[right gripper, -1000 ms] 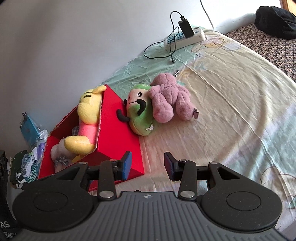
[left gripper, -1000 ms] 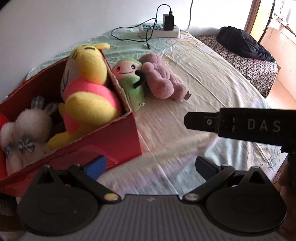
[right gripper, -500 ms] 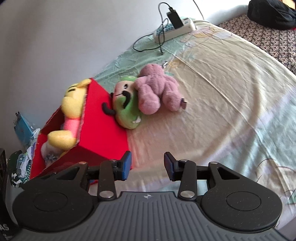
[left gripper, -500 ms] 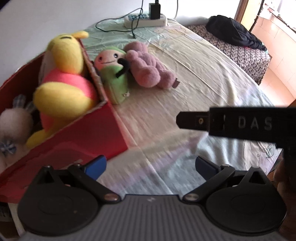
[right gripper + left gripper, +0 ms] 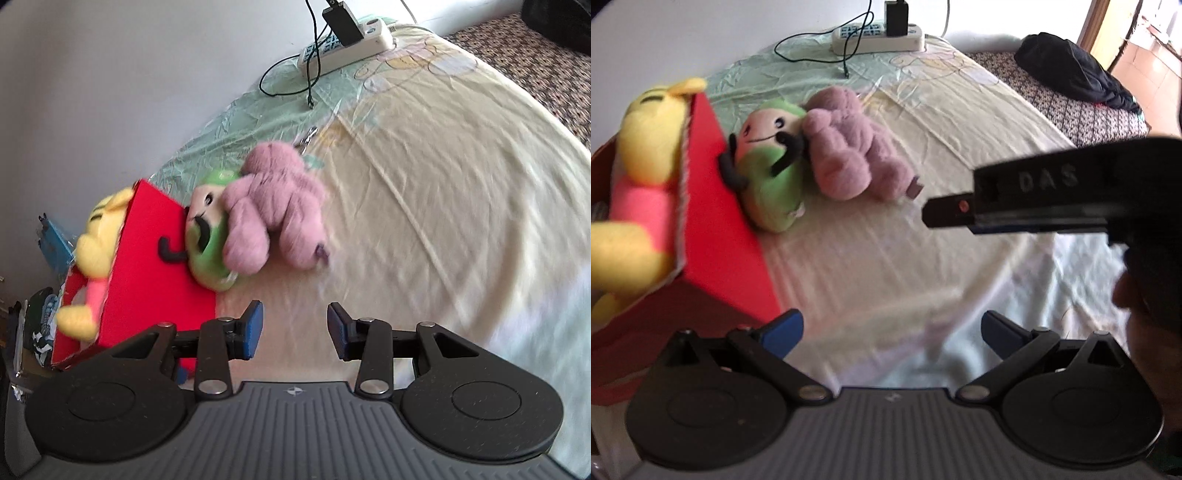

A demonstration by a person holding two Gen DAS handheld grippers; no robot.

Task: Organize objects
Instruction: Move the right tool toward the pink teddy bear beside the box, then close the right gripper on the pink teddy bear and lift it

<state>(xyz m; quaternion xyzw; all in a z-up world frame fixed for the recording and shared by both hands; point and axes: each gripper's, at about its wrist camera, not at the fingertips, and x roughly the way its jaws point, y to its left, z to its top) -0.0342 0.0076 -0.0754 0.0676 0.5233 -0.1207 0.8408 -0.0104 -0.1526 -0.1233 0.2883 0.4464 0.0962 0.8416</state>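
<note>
Spread wide and empty on the left gripper (image 5: 890,330); parted less far, also empty, on the right gripper (image 5: 295,330), both poised over bare bedsheet (image 5: 886,258). Just ahead, 2 toys outside the red box (image 5: 727,236): a purple plush (image 5: 277,218) lying on the sheet, pressed against a green plush (image 5: 208,254) that leans on the box's outer wall. Already inside the box, a yellow plush (image 5: 639,192). Probably next: picking the purple plush, the nearer and freer of the 2. Best approached low with the right gripper, opened wider first, then closed across the thick body rather than a limb, since soft filling squashes and a thin leg could slip. Worth lifting straight up before swinging over the box wall, so the green plush is not dragged along. Far back, a power strip (image 5: 345,40) with cables, well apart from the work.
</note>
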